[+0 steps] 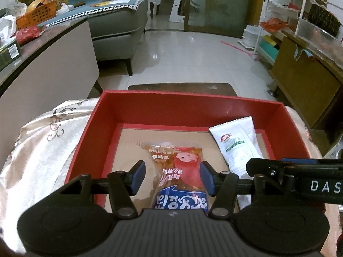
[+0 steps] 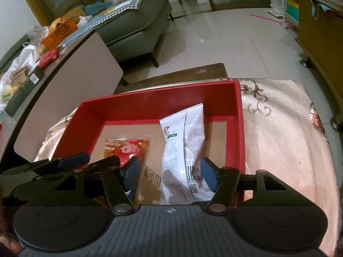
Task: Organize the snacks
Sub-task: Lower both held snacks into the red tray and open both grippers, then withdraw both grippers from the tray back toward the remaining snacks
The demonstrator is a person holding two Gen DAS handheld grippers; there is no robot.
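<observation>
Left wrist view: left gripper (image 1: 172, 176) w/ blue pads points down into an open red cardboard box (image 1: 193, 105) w/ a brown base, which sits on a cream satin cloth w/ scroll embroidery (image 1: 49, 132). Red-and-blue plastic snack packet w/ a cartoon face (image 1: 182, 171) lies flat on the box floor betw. the pads; right pad looks to be at the packet's edge, left pad stands clear w/ a gap, so jaws are spread, not pinching. White plastic snack packet w/ green print (image 1: 238, 141) lies in the box's right part, top end up against the far wall. Right gripper's black finger crosses in from the right, above the white packet's near end.

Right wrist view: right gripper (image 2: 169, 170) is over the same box (image 2: 240, 117). White packet (image 2: 182, 150) lies betw. its blue pads; left pad well clear, right pad at the packet's edge, jaws spread, no squeeze visible. Red packet (image 2: 126, 150) lies flat to the left on the box floor, partly under the left gripper (image 2: 98, 160), which enters from the left. Cloth (image 2: 289, 139) spreads to the right of the box.
</observation>
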